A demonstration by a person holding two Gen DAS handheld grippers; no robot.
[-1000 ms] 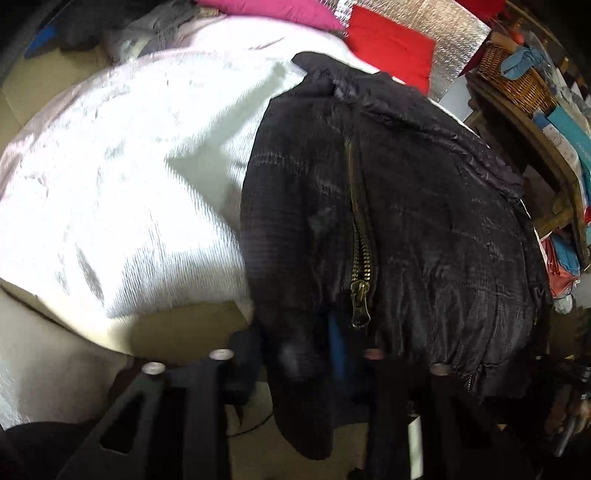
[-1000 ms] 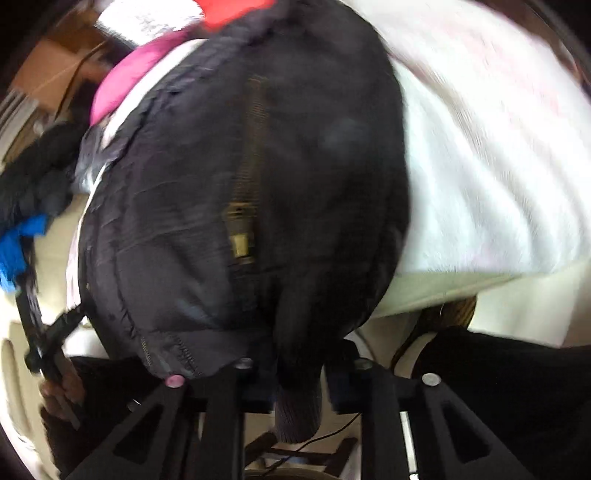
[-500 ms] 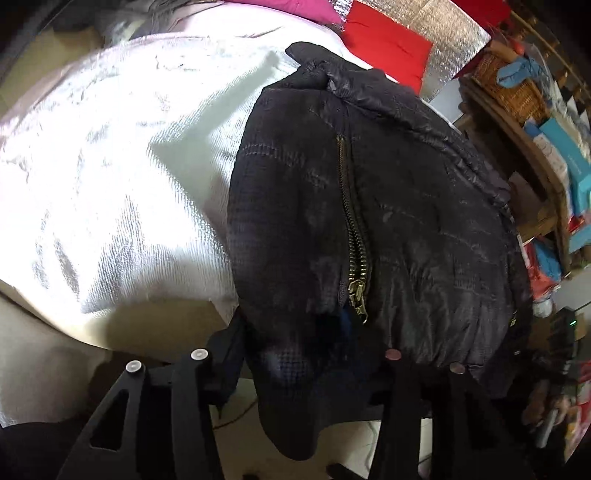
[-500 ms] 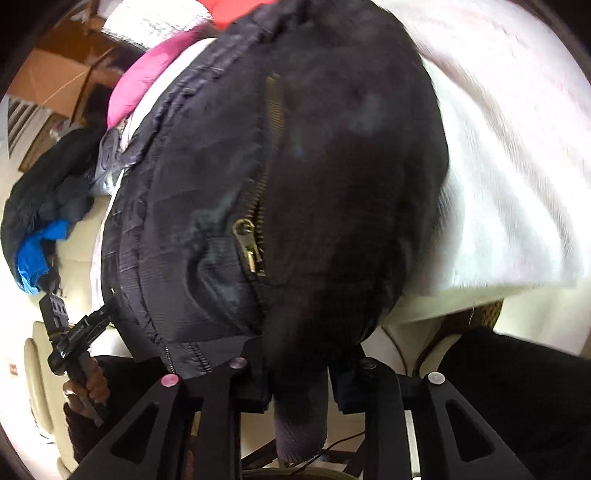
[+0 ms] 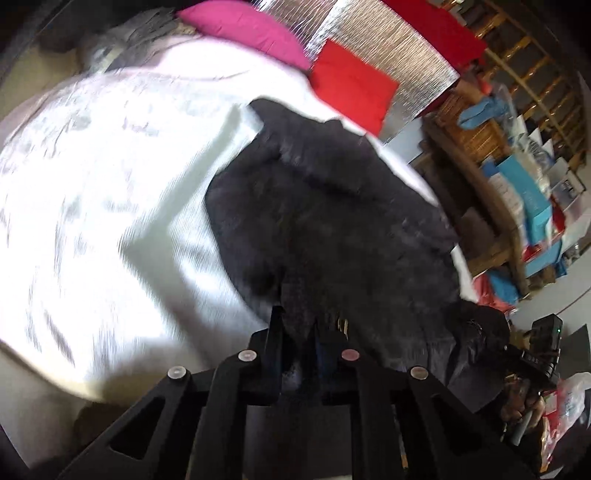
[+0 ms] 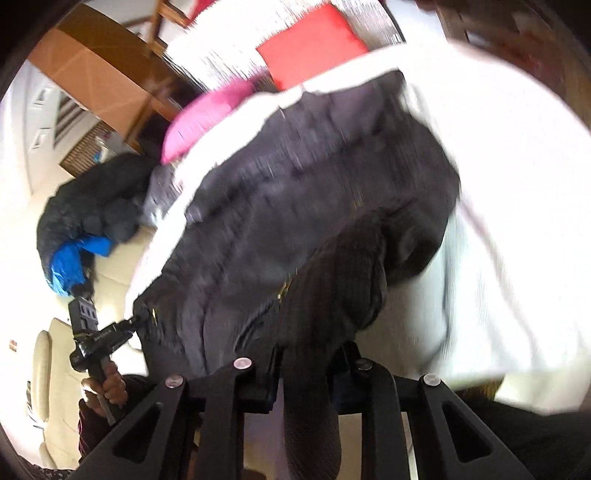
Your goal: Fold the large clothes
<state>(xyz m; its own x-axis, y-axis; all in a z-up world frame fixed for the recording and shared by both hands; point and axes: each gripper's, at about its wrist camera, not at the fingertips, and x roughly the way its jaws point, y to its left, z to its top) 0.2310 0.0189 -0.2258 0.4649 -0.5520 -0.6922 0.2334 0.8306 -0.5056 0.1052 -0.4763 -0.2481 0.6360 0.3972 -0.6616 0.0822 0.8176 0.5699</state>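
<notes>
A black quilted zip jacket (image 5: pixel 332 229) lies on the white bedspread (image 5: pixel 110 221), its collar toward the pillows. My left gripper (image 5: pixel 299 332) is shut on the jacket's near hem. My right gripper (image 6: pixel 310 354) is shut on the other hem corner, where a ribbed cuff (image 6: pixel 314 406) hangs between the fingers. The jacket (image 6: pixel 295 206) bunches upward from the bed's near edge in the right wrist view. Both views are motion-blurred. Each view shows the other hand-held gripper at its edge.
A pink pillow (image 5: pixel 251 33) and a red pillow (image 5: pixel 351 85) lie at the head of the bed. A wooden shelf with boxes (image 5: pixel 517 192) stands to the right. A dark garment with blue lining (image 6: pixel 85 218) lies on a cream sofa to the left.
Both grippers have lifted and carried the jacket's hem forward toward the collar. The zipper front is now folded under and out of sight. The views have become blurred.
</notes>
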